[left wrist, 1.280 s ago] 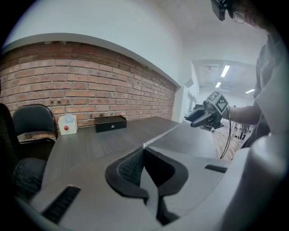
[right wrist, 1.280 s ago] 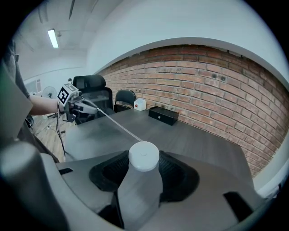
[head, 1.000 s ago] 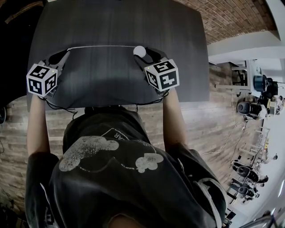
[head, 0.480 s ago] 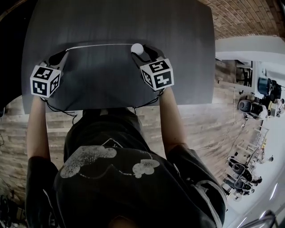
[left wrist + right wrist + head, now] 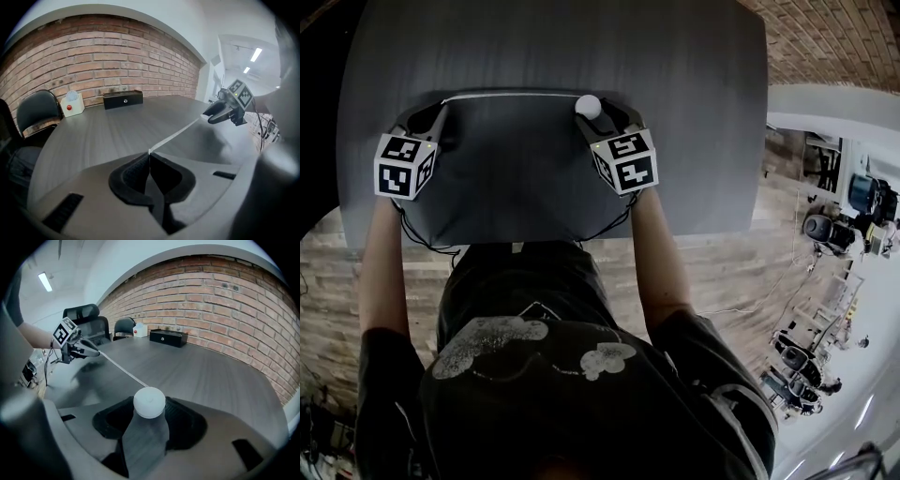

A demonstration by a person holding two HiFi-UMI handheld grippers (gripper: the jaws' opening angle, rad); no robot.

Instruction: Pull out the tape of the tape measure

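Note:
A small round white tape measure (image 5: 588, 106) sits between the pads of my right gripper (image 5: 592, 109), which is shut on it; its white case (image 5: 149, 402) fills the gap in the right gripper view. A thin white tape (image 5: 511, 95) runs taut from it leftward to my left gripper (image 5: 442, 99). The left gripper (image 5: 149, 153) is shut on the tape's end, and the tape (image 5: 176, 136) stretches away to the right gripper (image 5: 225, 108) across the dark table (image 5: 544, 47). In the right gripper view the tape (image 5: 122, 371) leads to the left gripper (image 5: 79, 348).
The grey table (image 5: 108, 131) stands against a brick wall. A black box (image 5: 123, 99) and a white tissue box (image 5: 73, 102) sit at its far edge. A black chair (image 5: 38, 112) stands at the left. More chairs (image 5: 93, 324) show past the table.
Both grippers have sunk closer to the tabletop, with the tape still stretched between them. Their spacing looks about the same.

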